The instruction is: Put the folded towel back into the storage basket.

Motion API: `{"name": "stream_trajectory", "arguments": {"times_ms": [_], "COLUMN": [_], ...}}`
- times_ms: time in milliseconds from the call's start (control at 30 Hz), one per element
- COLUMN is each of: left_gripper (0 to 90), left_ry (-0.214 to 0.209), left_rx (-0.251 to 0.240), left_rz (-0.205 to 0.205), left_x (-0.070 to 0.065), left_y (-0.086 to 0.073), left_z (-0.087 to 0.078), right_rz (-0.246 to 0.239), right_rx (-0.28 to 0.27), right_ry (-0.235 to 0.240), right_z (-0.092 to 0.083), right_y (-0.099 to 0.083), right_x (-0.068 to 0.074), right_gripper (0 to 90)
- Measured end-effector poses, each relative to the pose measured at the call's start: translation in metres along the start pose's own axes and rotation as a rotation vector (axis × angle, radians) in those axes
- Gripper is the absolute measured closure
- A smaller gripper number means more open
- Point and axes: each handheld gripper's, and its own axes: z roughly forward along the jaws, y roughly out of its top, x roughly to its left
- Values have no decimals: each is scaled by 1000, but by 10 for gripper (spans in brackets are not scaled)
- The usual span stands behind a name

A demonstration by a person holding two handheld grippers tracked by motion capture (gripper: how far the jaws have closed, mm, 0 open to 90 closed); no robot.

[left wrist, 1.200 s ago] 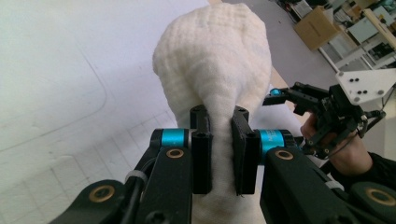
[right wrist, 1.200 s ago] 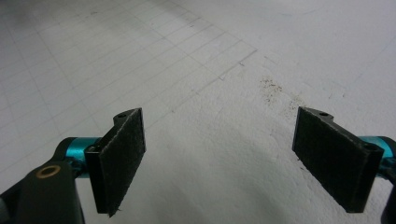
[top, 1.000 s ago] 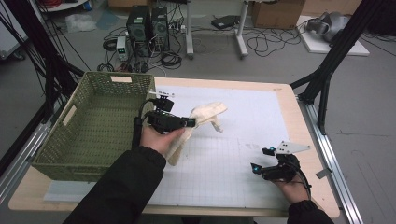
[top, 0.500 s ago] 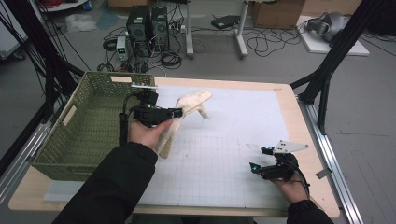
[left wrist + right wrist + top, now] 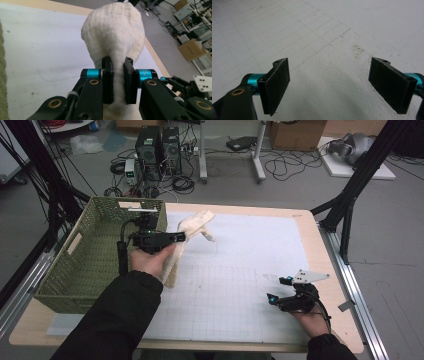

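cream knitted cloth (image 5: 113, 32) is clenched in the left gripper (image 5: 117, 82); right gripper (image 5: 342, 85) gapes, no readable writing.

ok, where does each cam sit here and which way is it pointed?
High view: fixed above the person's side, looking forward and down at the table; both forearms enter from the bottom, with the basket at left.
Left gripper view: rides the left gripper, looking along its jaws, shut on the cream cloth.
Right gripper view: rides the right gripper, looking down at the white mat between wide-open jaws.
Shared: high and left gripper views both show the cloth in the left gripper.
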Motion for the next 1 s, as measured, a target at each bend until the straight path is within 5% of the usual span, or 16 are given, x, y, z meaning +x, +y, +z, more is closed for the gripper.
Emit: {"name": "stream_trajectory", "arguments": {"times_ms": [367,1000], "left_gripper": [805,805], "left_ry": [8,84], "left_rx": [-27,-93], "left_rz": [-46,-152], "left_x": [10,57], "left_y": [3,5], "left_z": [-12,-35], "right_rz": [-8,-9], "right_rx": [1,4], "right_ry": [1,2], "right_z": [1,3], "right_y": [2,2], "right_x": [0,0], "right_gripper": [167,166]}}
